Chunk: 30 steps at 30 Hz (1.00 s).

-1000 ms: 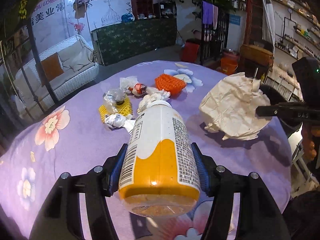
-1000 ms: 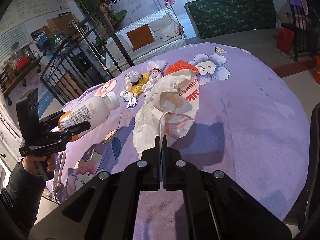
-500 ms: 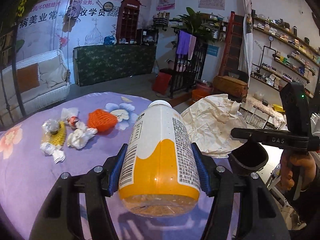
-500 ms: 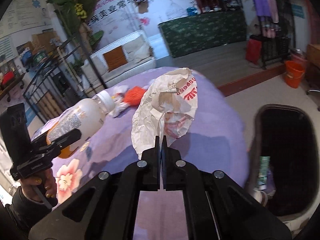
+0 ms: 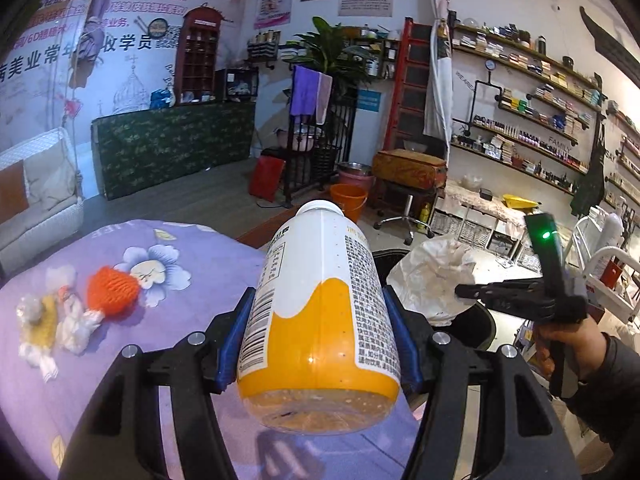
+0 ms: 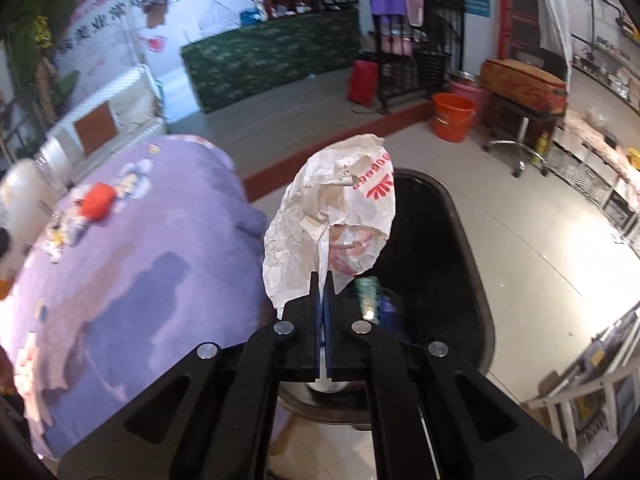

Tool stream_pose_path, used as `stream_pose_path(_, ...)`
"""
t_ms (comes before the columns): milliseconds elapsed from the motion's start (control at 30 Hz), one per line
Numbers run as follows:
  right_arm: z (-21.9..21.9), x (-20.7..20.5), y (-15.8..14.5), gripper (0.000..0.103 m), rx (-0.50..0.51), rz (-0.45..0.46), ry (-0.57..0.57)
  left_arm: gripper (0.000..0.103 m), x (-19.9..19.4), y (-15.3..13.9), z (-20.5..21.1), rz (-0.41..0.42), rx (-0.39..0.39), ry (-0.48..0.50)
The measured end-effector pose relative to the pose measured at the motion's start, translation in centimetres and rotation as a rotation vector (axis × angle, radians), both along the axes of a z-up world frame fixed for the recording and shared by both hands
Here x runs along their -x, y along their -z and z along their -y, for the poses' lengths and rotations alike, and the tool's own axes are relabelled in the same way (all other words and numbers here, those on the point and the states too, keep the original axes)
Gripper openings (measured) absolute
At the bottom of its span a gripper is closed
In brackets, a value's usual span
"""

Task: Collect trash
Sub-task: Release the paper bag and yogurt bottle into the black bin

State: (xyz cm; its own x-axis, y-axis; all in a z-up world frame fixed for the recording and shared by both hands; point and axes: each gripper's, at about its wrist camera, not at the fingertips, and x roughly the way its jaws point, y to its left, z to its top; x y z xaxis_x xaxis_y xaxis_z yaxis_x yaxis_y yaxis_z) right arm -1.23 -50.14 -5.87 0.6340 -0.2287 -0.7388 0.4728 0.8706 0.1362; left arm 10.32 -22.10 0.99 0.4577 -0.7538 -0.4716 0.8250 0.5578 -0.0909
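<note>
Crumpled white paper wrapper with red print point(image 6: 336, 220) hangs pinched in the right tool point(image 6: 323, 280), held out over the black oval trash bin point(image 6: 448, 248) beside the purple floral counter point(image 6: 140, 272). Left tool point(image 5: 320, 320) clamps one white-and-orange plastic bottle point(image 5: 320, 312), lying cap-forward above the counter's edge. One orange foam net point(image 5: 112, 290) lies on the counter beside a few white scraps point(image 5: 76, 324).

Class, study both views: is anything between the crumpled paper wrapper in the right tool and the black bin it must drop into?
Nothing visible. The paper wrapper hangs from the right tool over the open black bin, beside the table.
</note>
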Motion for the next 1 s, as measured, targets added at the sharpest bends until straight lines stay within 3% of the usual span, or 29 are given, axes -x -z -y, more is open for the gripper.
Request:
stream_pose_path(167, 1.1, -0.5, 3.2, 0.007, -0.021, -0.082, 0.049, 0.060, 0.4, 0.6, 2.5, 0.009, -0.025, 0.045)
stream_pose_path(200, 1.2, -0.5, 3.7, 0.015, -0.035, -0.088, 0.056, 0.060, 0.6, 0.8, 3.0, 0.005, -0.028, 0.055)
stream_pose_path(233, 1.2, -0.4, 3.8, 0.030, -0.048, -0.083, 0.060, 0.060, 0.6, 1.1, 3.5, 0.000, -0.032, 0.068)
stream_pose_path(267, 1.4, -0.1, 3.9, 0.052, -0.063, -0.072, 0.070, 0.060, 0.8, 1.2, 4.1, -0.004, -0.035, 0.078)
stream_pose_path(333, 1.6, 1.0, 3.5, 0.071, -0.063, -0.032, 0.106, 0.060, 1.0, 1.6, 5.1, -0.006, -0.044, 0.099)
stream_pose_path(600, 3.1, 4.3, 0.1, 0.072, -0.038, 0.099, 0.205, 0.060, 2.4, 2.7, 11.2, -0.055, -0.062, 0.211)
stream_pose_path(800, 4.7, 7.3, -2.7, 0.075, -0.001, 0.201, 0.300, 0.060, 3.8, 4.3, 16.1, -0.084, -0.127, 0.289)
stream_pose_path(1000, 6.9, 9.3, -3.8, 0.078, -0.002, 0.242, 0.378, 0.060, 5.0, 6.2, 19.5, -0.089, -0.200, 0.327)
